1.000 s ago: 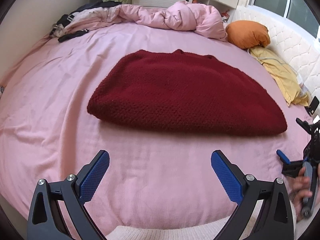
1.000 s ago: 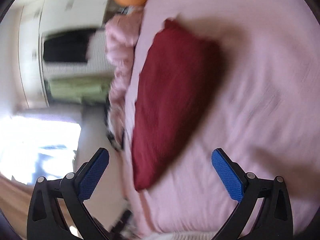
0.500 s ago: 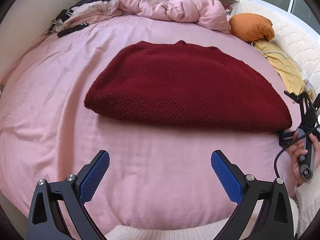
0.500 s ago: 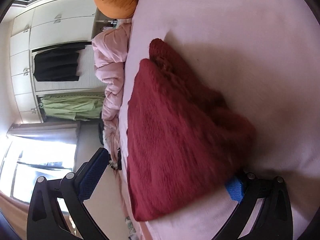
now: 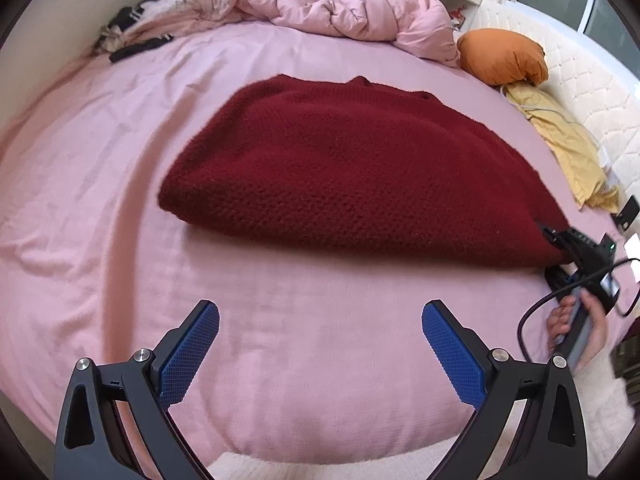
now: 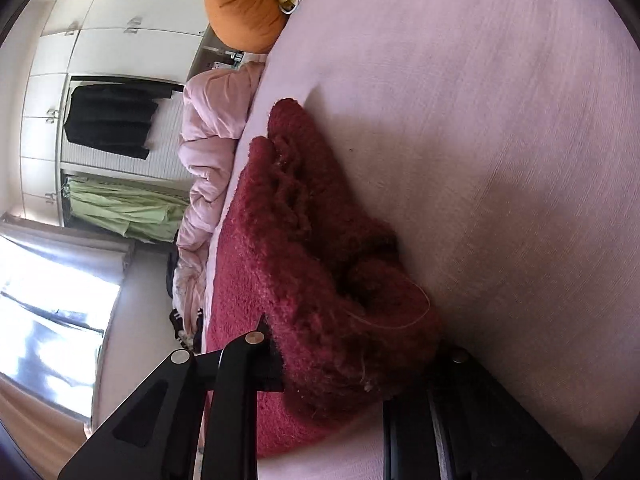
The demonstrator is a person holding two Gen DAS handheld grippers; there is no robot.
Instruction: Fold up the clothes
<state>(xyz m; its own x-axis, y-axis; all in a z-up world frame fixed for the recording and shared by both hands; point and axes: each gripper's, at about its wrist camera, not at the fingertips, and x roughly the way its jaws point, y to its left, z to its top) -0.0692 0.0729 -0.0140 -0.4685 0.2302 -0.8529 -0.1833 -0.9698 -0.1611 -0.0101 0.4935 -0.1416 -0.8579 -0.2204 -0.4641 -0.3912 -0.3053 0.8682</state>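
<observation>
No legible text, label, brand, number or sign appears in either view. A small pale slip at the far right edge of the left wrist view is too small and too blurred to show whether it bears any writing.
</observation>
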